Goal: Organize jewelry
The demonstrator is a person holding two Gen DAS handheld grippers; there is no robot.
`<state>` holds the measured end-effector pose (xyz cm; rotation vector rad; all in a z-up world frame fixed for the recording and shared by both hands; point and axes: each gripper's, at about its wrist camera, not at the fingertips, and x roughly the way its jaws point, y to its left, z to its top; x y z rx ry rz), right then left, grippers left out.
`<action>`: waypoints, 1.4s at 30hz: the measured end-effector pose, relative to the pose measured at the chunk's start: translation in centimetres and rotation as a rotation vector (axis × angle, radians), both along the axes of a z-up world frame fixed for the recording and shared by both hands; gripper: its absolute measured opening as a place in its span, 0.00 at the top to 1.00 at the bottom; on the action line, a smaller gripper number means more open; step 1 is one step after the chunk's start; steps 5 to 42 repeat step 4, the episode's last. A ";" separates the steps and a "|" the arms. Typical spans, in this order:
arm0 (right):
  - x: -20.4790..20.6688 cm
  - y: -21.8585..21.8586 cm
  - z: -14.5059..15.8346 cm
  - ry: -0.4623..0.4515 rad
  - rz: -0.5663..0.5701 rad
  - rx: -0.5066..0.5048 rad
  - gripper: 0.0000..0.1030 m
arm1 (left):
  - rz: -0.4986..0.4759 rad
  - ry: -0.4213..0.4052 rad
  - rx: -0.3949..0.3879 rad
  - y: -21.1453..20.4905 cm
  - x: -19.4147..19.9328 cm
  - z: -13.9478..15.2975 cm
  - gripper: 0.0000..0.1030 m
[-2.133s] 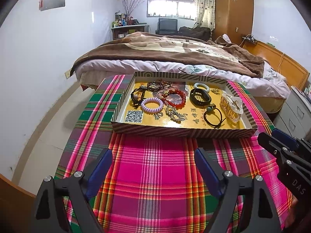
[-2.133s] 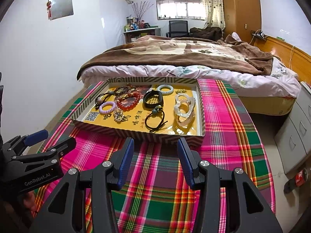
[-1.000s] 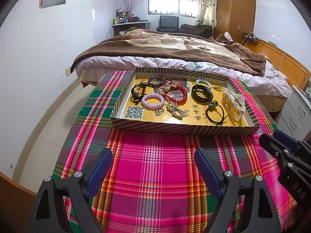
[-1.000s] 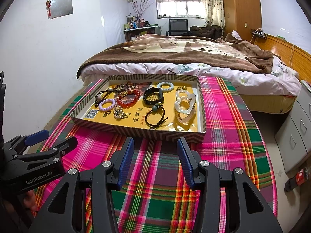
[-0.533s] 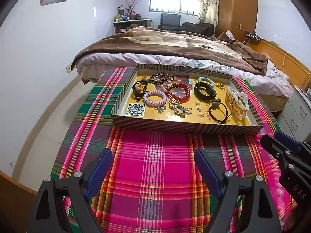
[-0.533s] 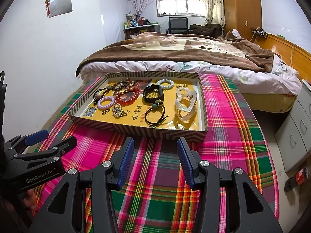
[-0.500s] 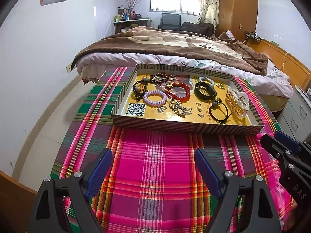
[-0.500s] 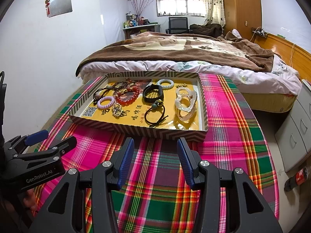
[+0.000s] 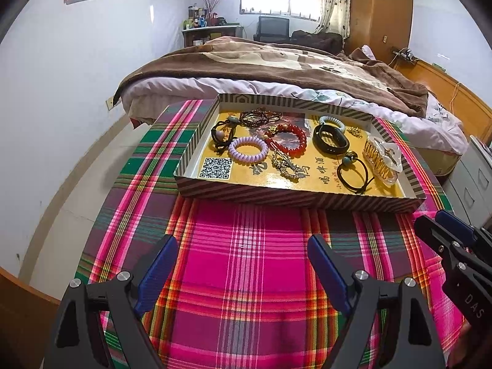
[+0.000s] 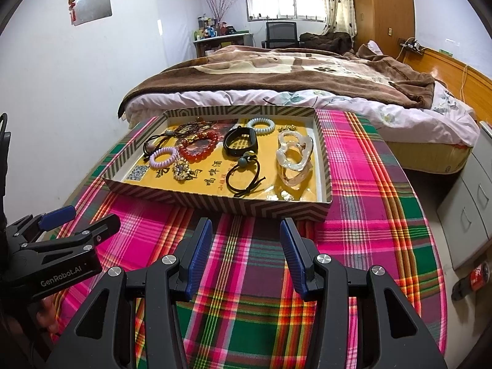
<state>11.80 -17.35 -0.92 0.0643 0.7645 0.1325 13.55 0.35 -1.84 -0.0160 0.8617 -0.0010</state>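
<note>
2 hand-held grippers, left hand-held gripper (image 9: 243, 264) and right hand-held gripper (image 10: 246, 249), hang released and empty over the plaid-clothed worktop (image 9: 246, 246). Over the last 2 seconds both have edged closer to the striped cardboard tray (image 9: 295, 195) at the worktop's far edge; its jewelry hasn't moved. The lilac coil bracelet (image 9: 247, 149) lies near the tray's left edge, the clear hair claw (image 10: 293, 160) by its right. Likely an approach.

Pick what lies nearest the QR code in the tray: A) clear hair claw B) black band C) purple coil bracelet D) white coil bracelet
C: the purple coil bracelet lies just behind the QR code at the tray's left end; the other three lie toward the right.
</note>
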 end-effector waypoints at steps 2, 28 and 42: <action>0.1 0.0 -0.1 0.003 -0.001 0.000 0.54 | 0.001 0.003 0.001 0.0 0.1 -0.1 0.17; 0.2 -0.1 -0.2 0.006 -0.001 0.002 0.54 | 0.001 0.008 0.003 -0.1 0.2 -0.3 0.17; 0.2 -0.1 -0.2 0.006 -0.001 0.002 0.54 | 0.001 0.008 0.003 -0.1 0.2 -0.3 0.17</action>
